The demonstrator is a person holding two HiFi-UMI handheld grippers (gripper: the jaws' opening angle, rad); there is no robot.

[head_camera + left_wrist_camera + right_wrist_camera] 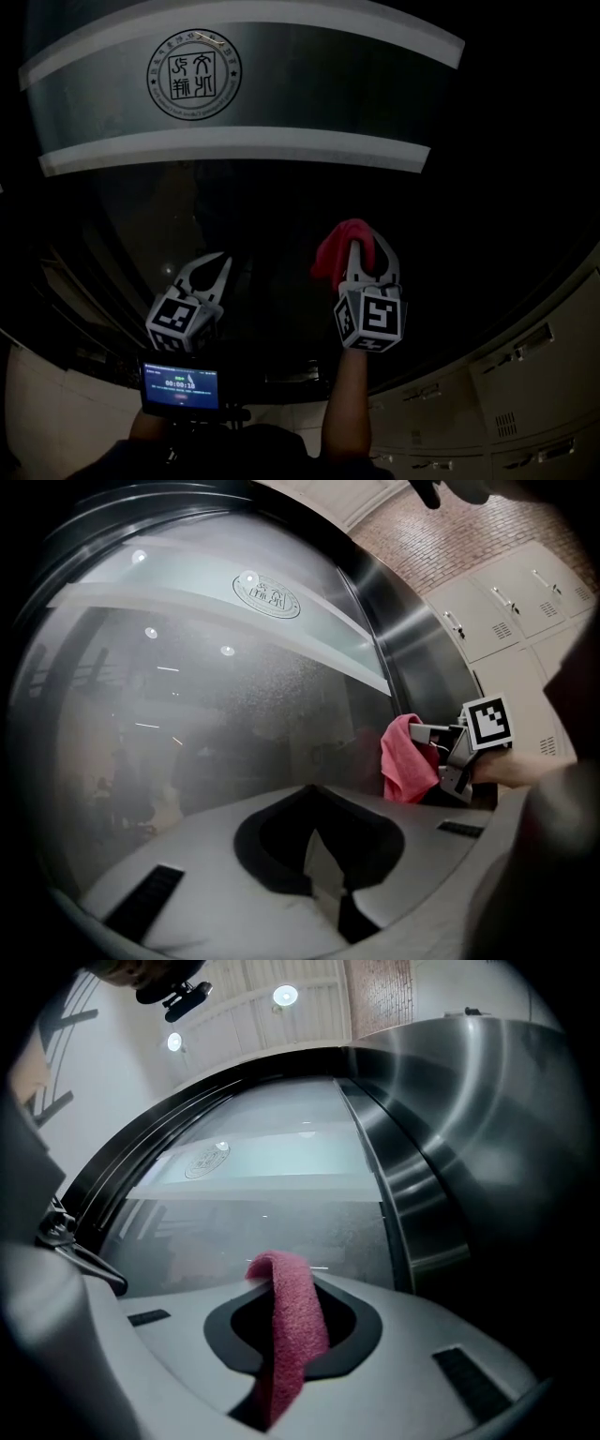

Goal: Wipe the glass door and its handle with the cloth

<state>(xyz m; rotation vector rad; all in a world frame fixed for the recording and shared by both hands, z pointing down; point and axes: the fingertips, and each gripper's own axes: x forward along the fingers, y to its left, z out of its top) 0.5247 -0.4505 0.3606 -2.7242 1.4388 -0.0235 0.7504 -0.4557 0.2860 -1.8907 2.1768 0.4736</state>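
Overhead, unreadable seal emblem (194,75) on glass door (281,202); cloth (349,244) below

The head view faces the glass door (281,216) from farthest back, taking in its round emblem (193,75) high up. The left gripper view sits close to the glass, angled rightward, catching the right gripper (424,742) against it. The right gripper view, nearest the glass, looks up along it. All three share the emblem.

Two pale grey tools here, left tool (216,270) and right tool (371,258), each carrying a marker cube (180,322) in black-and-white squares. Grey housing (187,855), black slots (142,900). A small blue-lit screen (180,385) glows above dark clothing.
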